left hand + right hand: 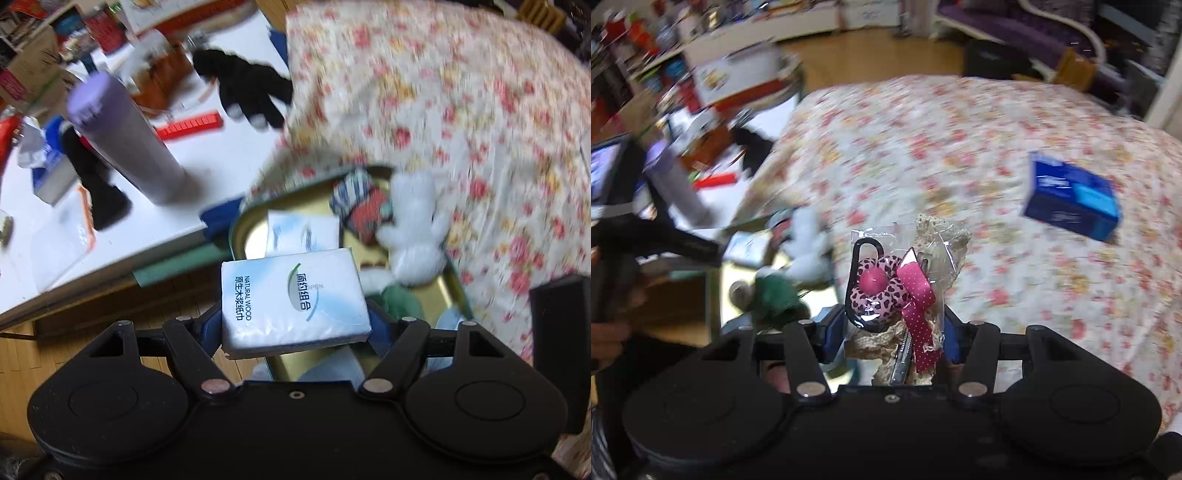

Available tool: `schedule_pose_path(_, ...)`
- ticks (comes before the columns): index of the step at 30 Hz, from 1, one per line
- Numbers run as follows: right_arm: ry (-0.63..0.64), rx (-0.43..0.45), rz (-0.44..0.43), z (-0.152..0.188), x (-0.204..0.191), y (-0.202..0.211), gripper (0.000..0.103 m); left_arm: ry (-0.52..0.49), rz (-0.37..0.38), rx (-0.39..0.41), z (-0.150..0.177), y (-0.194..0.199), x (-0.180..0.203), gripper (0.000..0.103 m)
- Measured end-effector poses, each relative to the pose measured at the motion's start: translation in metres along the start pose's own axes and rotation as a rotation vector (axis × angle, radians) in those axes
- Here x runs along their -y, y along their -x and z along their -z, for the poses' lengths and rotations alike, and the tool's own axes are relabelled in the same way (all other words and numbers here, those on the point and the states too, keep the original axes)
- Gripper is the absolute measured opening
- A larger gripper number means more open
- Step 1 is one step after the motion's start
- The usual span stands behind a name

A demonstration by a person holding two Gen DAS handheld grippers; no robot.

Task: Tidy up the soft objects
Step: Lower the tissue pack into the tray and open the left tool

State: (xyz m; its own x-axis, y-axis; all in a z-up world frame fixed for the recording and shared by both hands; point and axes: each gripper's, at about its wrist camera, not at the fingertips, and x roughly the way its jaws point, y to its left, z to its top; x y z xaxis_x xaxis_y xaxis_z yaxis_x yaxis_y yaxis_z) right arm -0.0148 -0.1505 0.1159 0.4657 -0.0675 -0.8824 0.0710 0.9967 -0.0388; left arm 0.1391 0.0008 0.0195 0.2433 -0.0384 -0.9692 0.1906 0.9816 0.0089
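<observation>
Left wrist view: the left tool [295, 325] is gripping a tissue pack [293, 301], its long side spanning the fingers, directly above the gold tray [452, 291] ahead. The right tool [892, 332] is pinching a bagged hair-accessory set [897, 291], tray lying leftward.

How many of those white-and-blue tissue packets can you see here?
2. One white-and-blue tissue packet is clamped in the left gripper above the gold metal tin; the second tissue packet lies inside that tin. More could be hidden underneath.
</observation>
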Motion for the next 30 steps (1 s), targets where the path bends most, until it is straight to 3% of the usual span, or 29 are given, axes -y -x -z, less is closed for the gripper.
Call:
schedule_pose_path(6,0.060,-0.072,-0.036,-0.004,-0.040,-0.029,0.050,0.038,0.039,-0.066,-0.002,-0.029,-0.003,0.071)
schedule_pose_path(16,0.101,-0.152,-0.028,-0.010,-0.077,-0.079,0.051,0.080,0.021,-0.027,-0.010,-0.060,-0.005,0.071)
schedule_pose_path(21,0.086,-0.174,-0.014,-0.009,-0.079,-0.096,0.051,0.090,0.054,-0.021,-0.009,-0.065,-0.012,0.071)
schedule_pose_path(25,0.054,-0.188,-0.022,-0.008,-0.077,-0.107,0.051,0.070,-0.011,0.035,-0.008,-0.056,-0.009,0.071)
schedule_pose_path(30,0.029,-0.196,-0.016,-0.010,-0.072,-0.117,0.054,0.047,0.010,0.020,-0.005,-0.059,-0.004,0.073)
